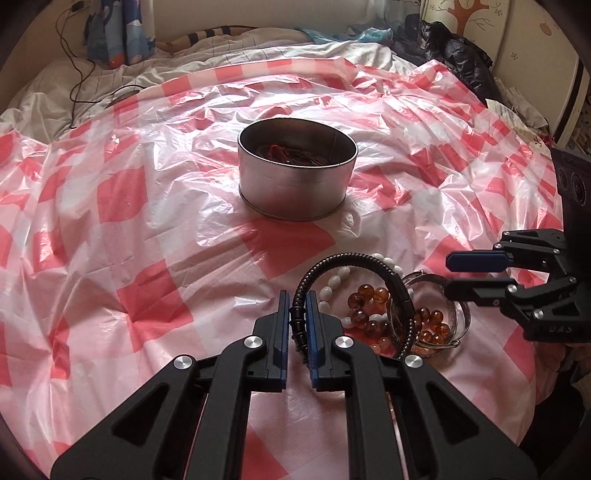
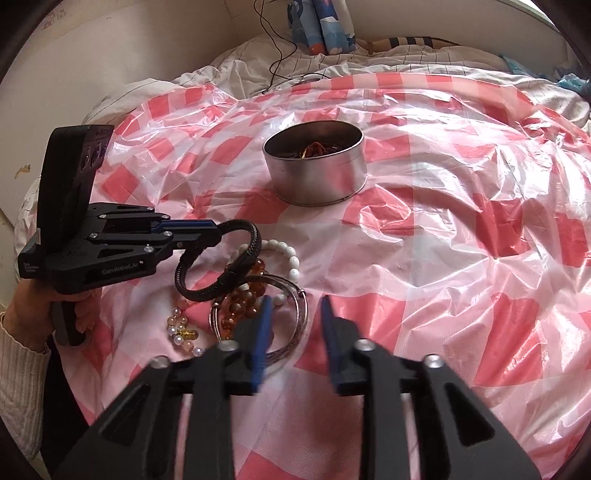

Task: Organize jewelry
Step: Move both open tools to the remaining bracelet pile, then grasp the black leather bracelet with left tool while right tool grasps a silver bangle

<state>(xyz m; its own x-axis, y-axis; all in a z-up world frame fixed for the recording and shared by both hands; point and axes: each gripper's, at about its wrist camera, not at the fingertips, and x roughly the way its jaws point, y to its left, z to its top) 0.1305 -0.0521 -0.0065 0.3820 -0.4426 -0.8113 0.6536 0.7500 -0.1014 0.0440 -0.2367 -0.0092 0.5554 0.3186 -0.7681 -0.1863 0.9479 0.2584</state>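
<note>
beside the bead pile, the left gripper point(image 1: 297, 314) pinches the black braided bracelet point(image 1: 351, 266); lift slowly to the round tin point(image 1: 295, 184). the right gripper point(image 2: 293, 325) hangs half open, empty.

I'm working in a home bedroom: a bed w/ rumpled white striped bedding point(image 2: 258, 59), a pink-and-white checked plastic sheet point(image 1: 147, 229) spread over it as work surface, cartoon-print fabric point(image 1: 118, 33) by the wall, dark clothes point(image 1: 458, 55) heaped at the bedside, charger cable point(image 1: 79, 70) trailing across.
</note>
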